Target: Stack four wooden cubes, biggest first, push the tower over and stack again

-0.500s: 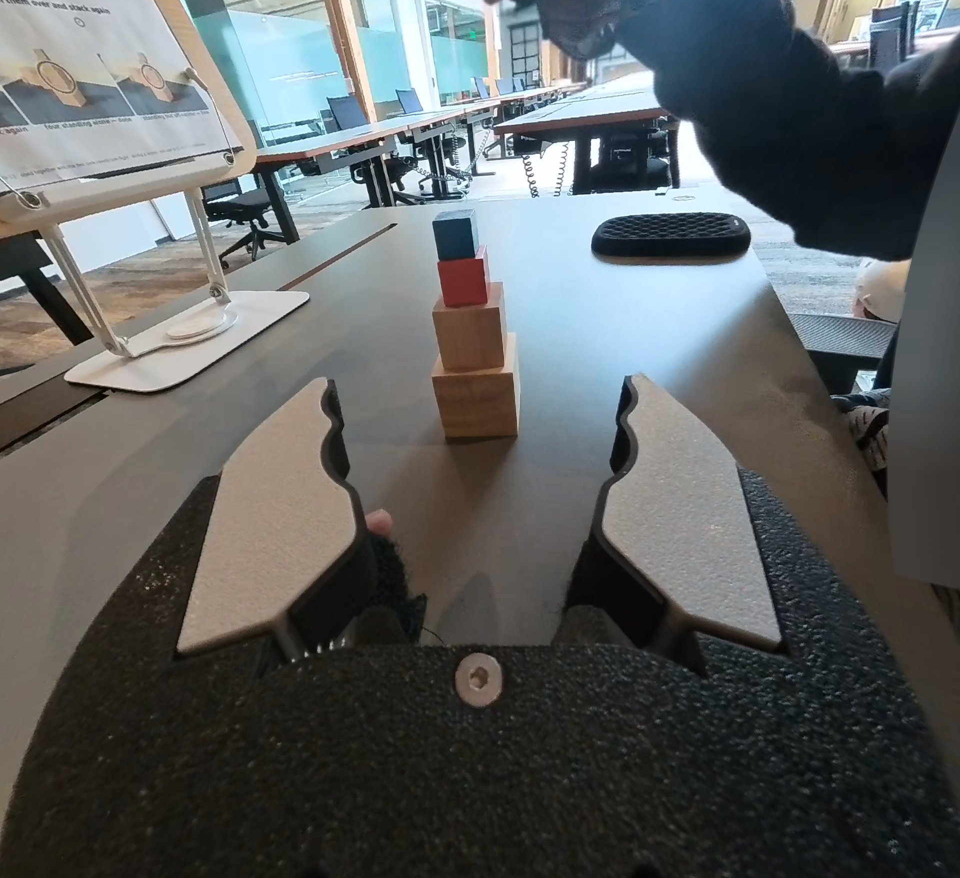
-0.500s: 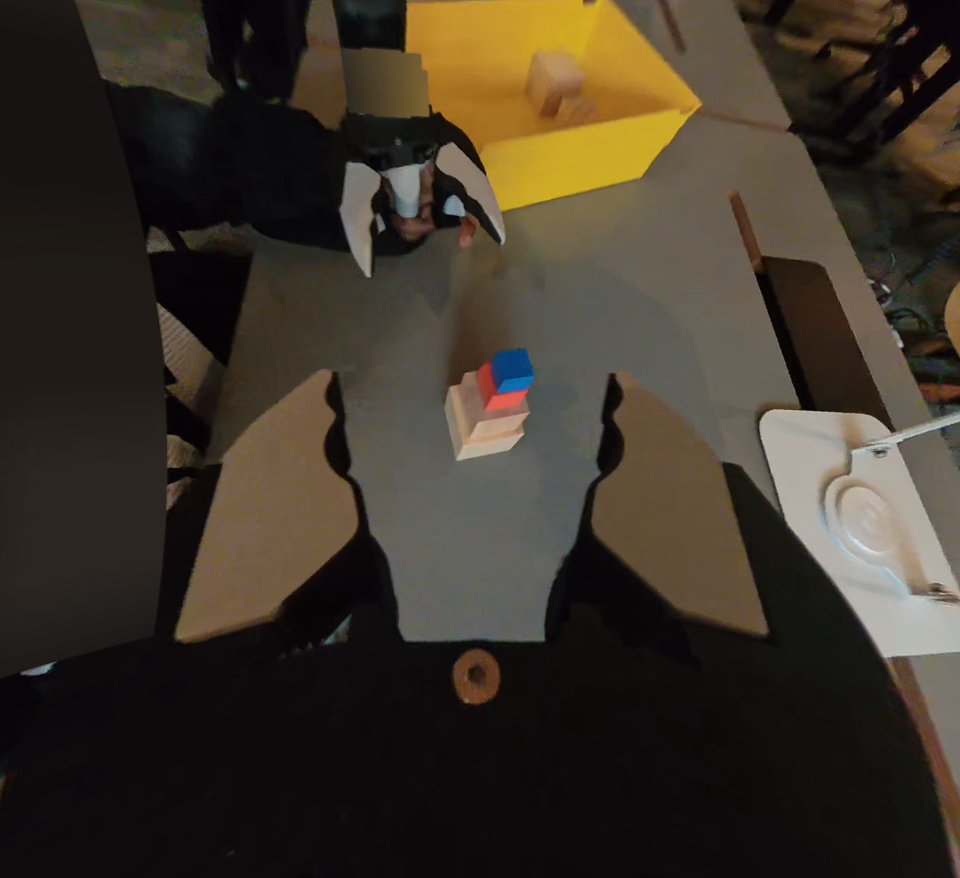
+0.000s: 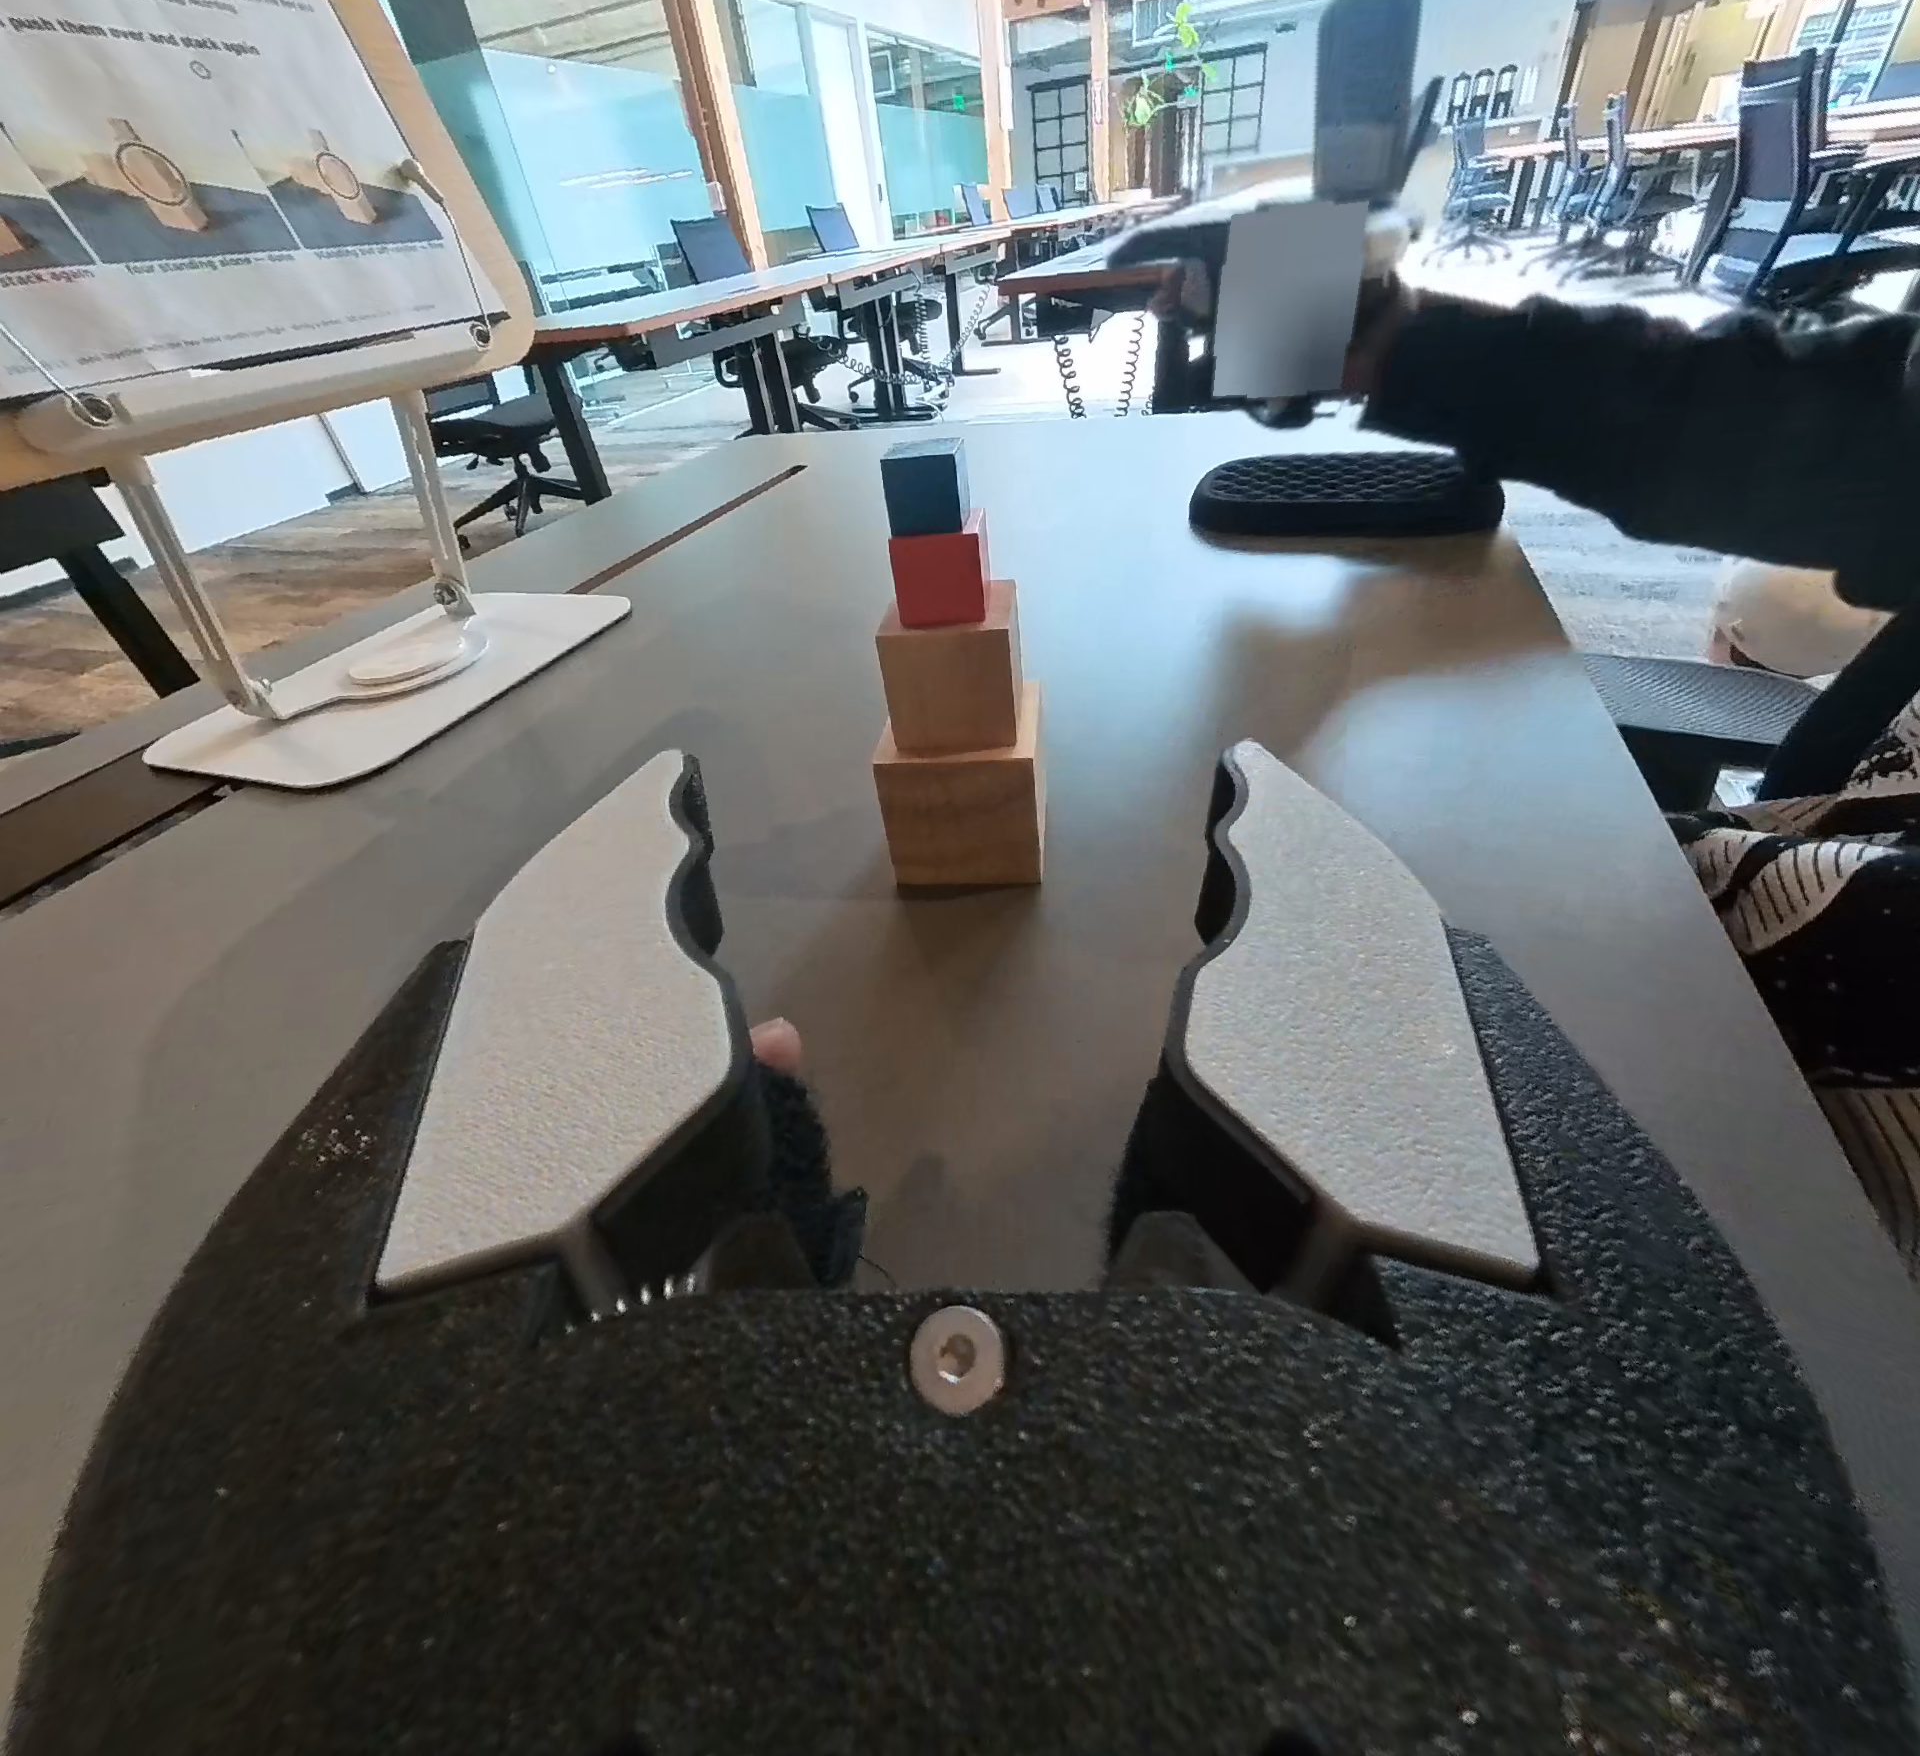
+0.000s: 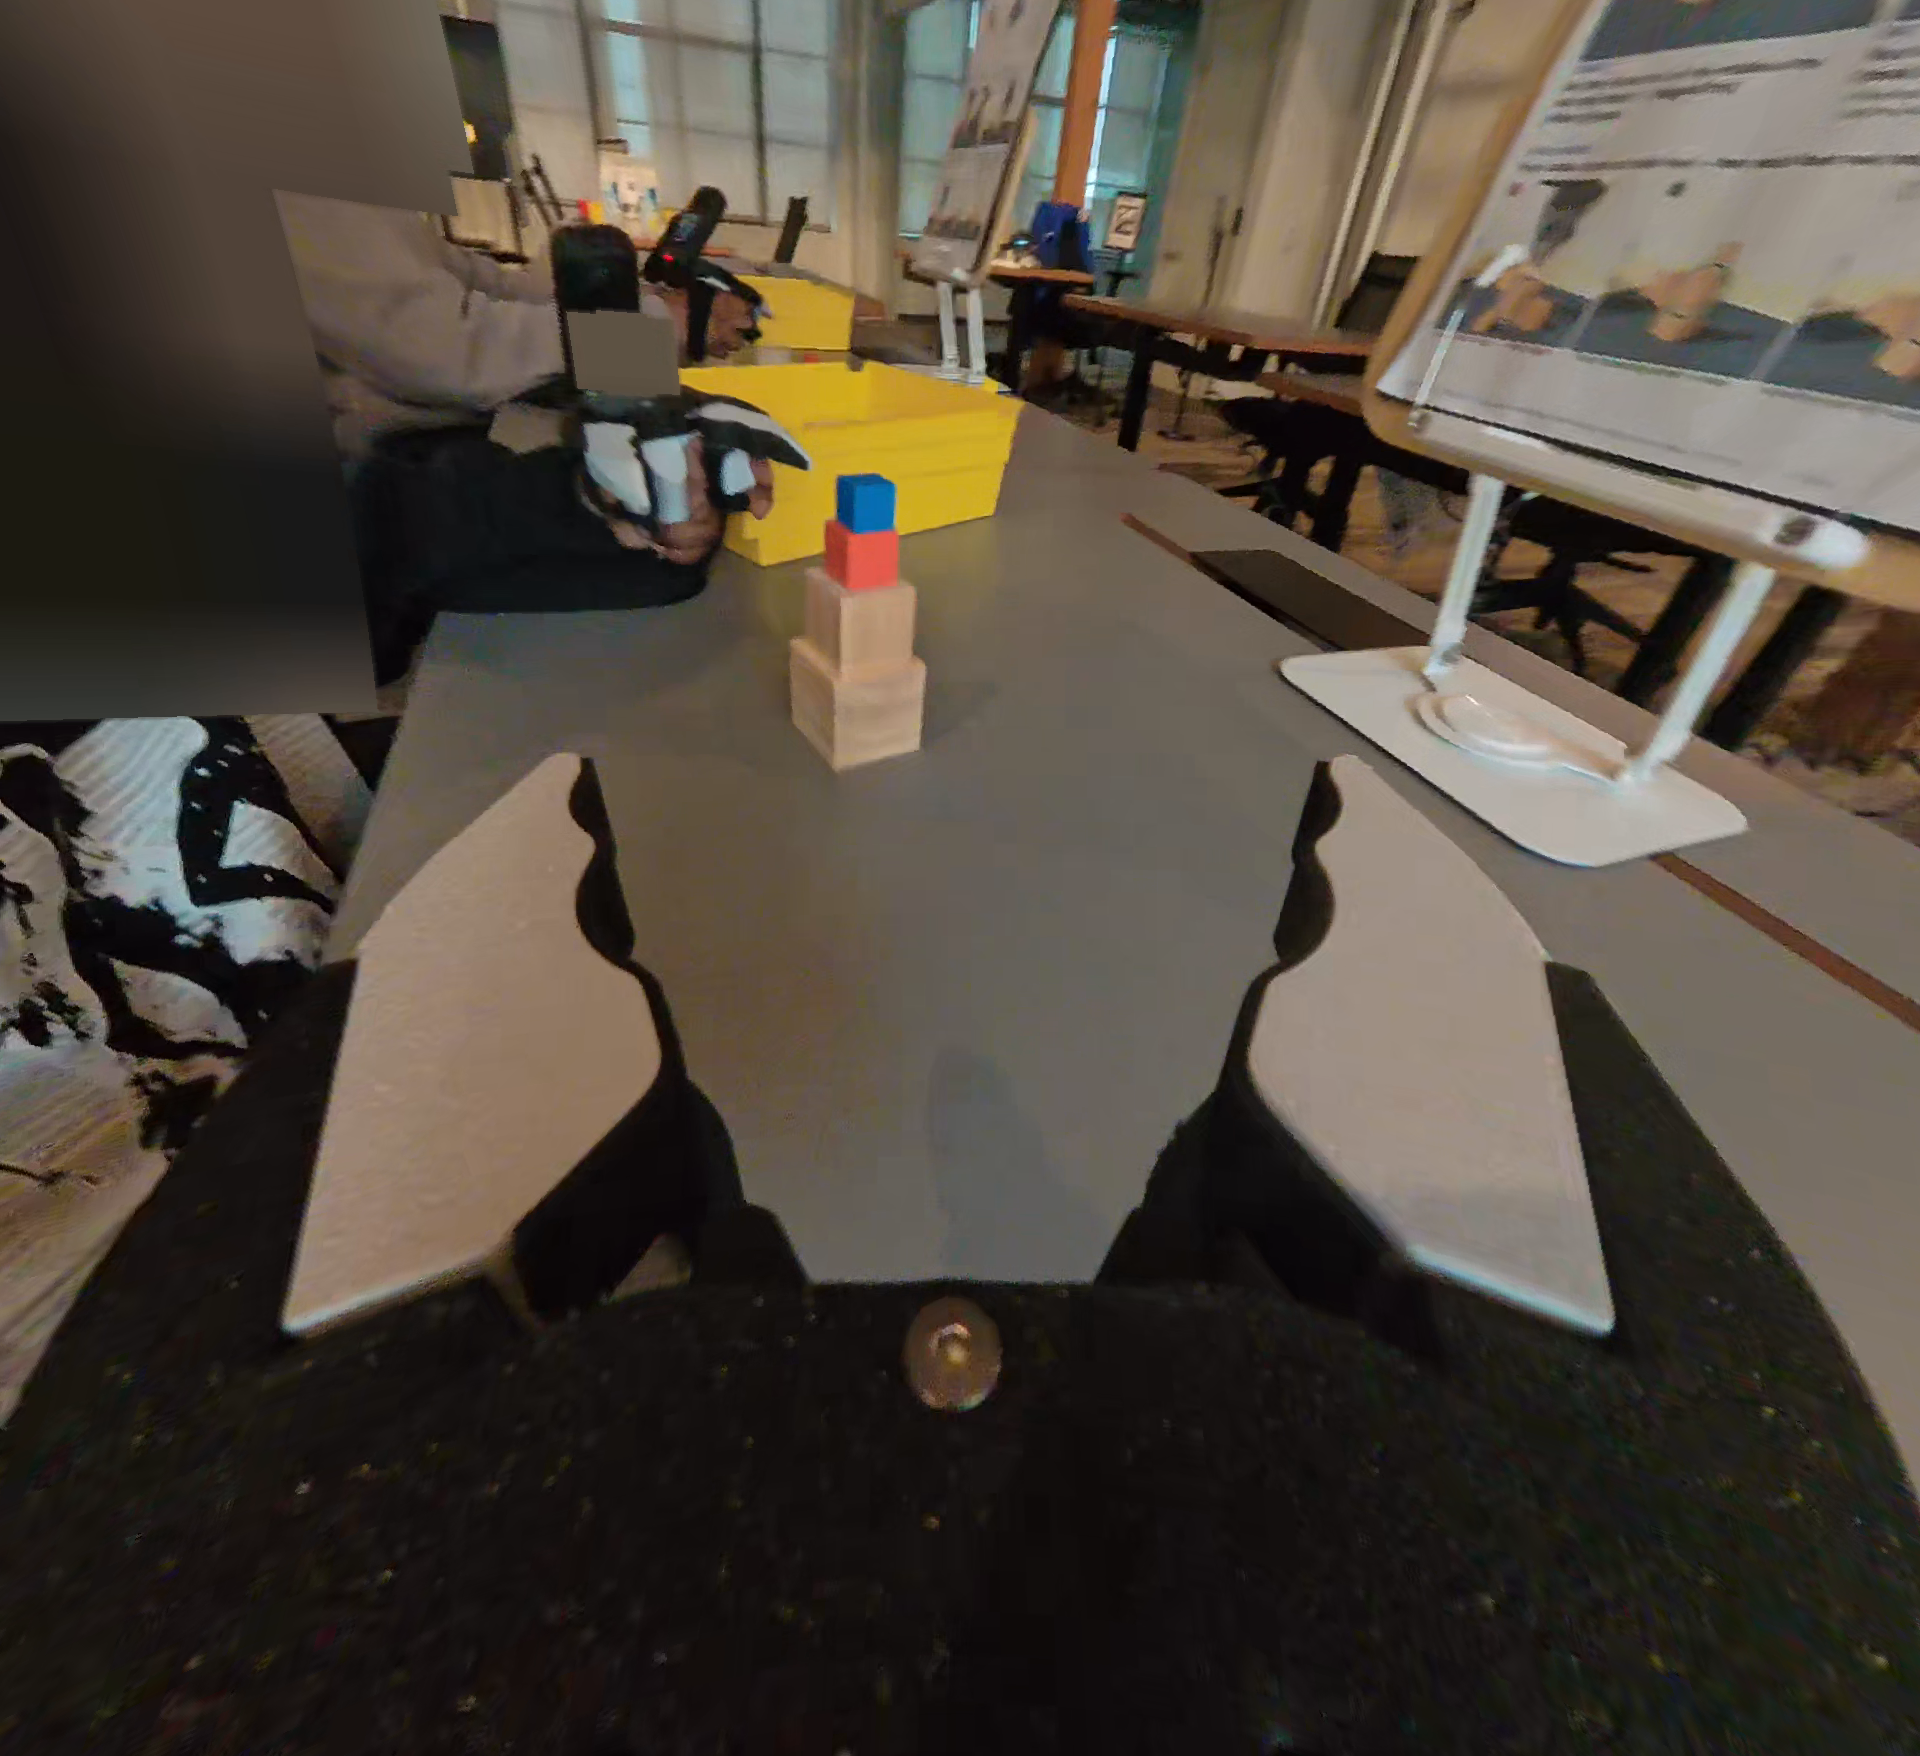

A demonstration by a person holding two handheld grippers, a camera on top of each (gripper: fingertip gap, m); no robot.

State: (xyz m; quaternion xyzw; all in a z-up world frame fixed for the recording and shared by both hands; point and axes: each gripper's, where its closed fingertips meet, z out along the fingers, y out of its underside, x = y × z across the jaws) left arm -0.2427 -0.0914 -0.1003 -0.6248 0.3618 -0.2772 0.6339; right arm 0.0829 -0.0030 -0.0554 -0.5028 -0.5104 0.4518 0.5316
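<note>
Left gripper (image 3: 954, 771): black grainy body, two pale grey textured fingers (image 3: 566, 1031) with wavy black inner edges, one silver hex screw (image 3: 957, 1360) at centre. Right gripper (image 4: 951, 771): same build, same screw (image 4: 952, 1355). Black fuzzy sleeve (image 3: 1662, 418), black fingerless glove (image 3: 800, 1156), black-and-white patterned trousers (image 4: 135, 875).

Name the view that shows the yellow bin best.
The right wrist view: the yellow bin sits in plain sight behind the cube tower, near the left gripper. The left wrist view shows none of it.
</note>
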